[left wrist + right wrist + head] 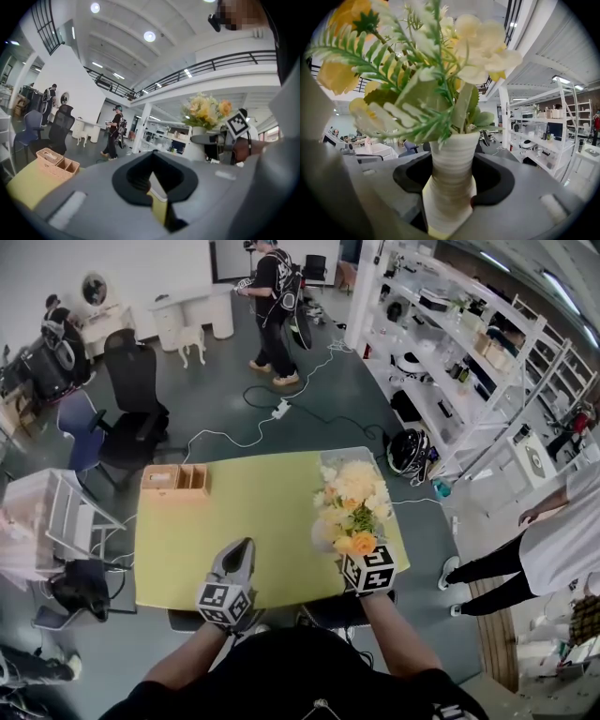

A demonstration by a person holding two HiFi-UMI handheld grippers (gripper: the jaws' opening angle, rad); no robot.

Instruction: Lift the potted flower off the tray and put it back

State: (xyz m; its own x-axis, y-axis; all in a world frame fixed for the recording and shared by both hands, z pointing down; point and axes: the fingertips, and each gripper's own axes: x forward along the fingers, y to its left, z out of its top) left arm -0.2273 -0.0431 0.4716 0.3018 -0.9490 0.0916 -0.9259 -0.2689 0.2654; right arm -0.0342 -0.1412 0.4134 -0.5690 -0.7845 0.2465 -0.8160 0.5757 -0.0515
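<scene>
The potted flower, a ribbed white pot (451,173) with yellow and cream blooms (354,505), is at the near right of the yellow-green table (253,512). My right gripper (364,563) is shut on the pot, one jaw against each side. From the left gripper view the pot (201,130) appears held above the table. No tray shows under it. Over the table's near edge, my left gripper (247,546) is shut and holds nothing, its tips (151,154) together.
A wooden box with compartments (175,480) sits at the table's far left corner. Office chairs (131,409) stand to the left and white shelves (469,352) to the right. One person (274,315) stands beyond the table, another (534,549) at its right.
</scene>
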